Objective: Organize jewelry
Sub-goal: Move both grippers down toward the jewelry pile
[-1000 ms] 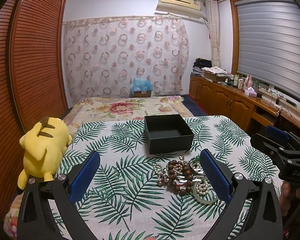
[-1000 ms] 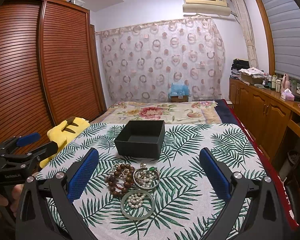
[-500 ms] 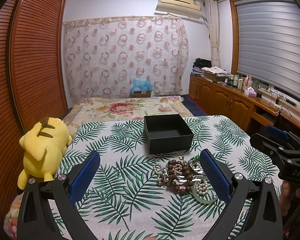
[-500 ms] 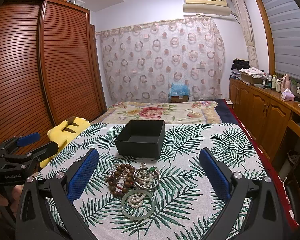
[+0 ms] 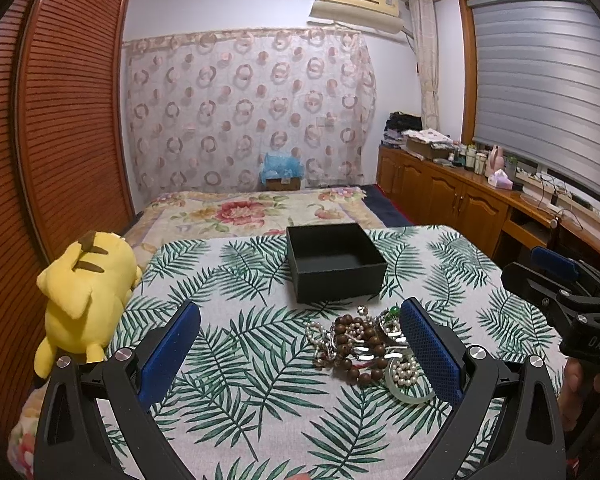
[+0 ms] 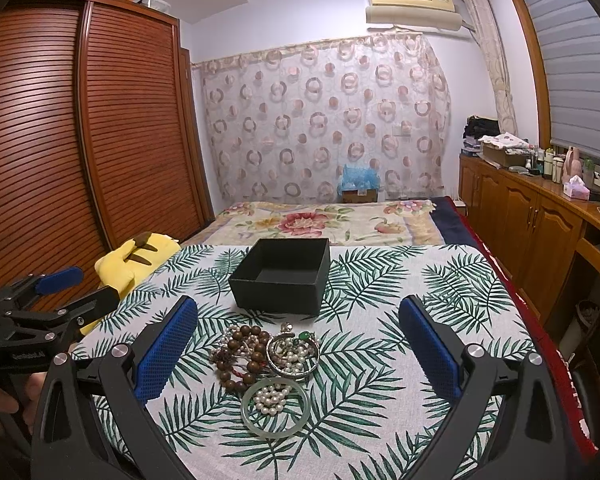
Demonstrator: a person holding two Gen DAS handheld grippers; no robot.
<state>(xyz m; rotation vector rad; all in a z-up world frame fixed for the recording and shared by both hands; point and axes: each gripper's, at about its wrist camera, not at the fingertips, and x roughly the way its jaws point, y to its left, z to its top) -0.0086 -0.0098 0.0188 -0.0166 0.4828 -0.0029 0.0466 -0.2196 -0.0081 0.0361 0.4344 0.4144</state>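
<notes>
A pile of jewelry (image 6: 266,356) is seen on a leaf-print cloth (image 6: 400,288) spread over a bed. In the right wrist view the pile lies between the two blue pads of the right gripper (image 6: 298,336), a little toward 9 o'clock of centre. The right gripper is held wide apart, with nothing gripped. A string of brown wooden beads (image 6: 242,354) is found at the 9 o'clock side of the pile, touching a metal bangle (image 6: 293,356) filled with small pearls. A pale green bangle (image 6: 275,407) with white pearls (image 6: 274,396) inside its ring lies at 6 o'clock of the others.

A black open box (image 6: 286,276) stands just beyond the pile at 12 o'clock, close to it but apart.

In the left wrist view the left gripper (image 5: 300,334) is likewise spread wide and holds nothing. There the jewelry (image 5: 364,346) is seen toward 3 o'clock, partly hidden behind the blue pad on that side, and the box (image 5: 334,262) sits at 12 o'clock of it. A yellow plush toy (image 5: 82,300) lies at the 9 o'clock edge of the cloth. Part of a hand (image 5: 580,384) is seen on the other gripper's grip at 3 o'clock.
</notes>
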